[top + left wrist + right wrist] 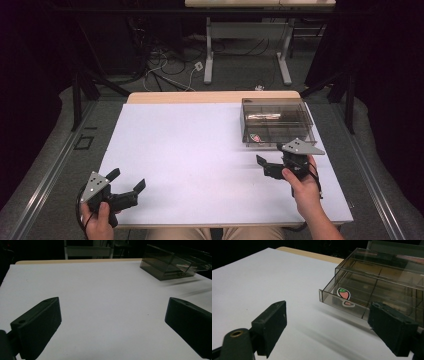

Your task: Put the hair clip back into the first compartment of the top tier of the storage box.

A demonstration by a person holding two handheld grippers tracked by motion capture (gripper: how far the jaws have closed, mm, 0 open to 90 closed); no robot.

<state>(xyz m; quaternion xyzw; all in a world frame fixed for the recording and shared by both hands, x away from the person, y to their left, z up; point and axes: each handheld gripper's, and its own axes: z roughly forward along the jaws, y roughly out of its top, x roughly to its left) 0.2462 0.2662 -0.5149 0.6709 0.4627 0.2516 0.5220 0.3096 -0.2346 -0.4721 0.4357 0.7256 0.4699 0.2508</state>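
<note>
Both spread and empty, the right claw (274, 161) hovers at the smoky drawer box's (276, 122) six o'clock, the left claw (126, 180) well apart at the table's (200, 145) seven.

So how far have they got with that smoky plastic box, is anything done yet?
Little looks finished. The smoky transparent plastic drawer box sits at the table's far right, its sticker-marked drawer slid out a little. In hand: the right hand-held gripper is close in front of that drawer, jaws open, gripping nothing. The left hand-held gripper is open over the white tabletop, far from the box. Any handling of the drawer is left.
</note>
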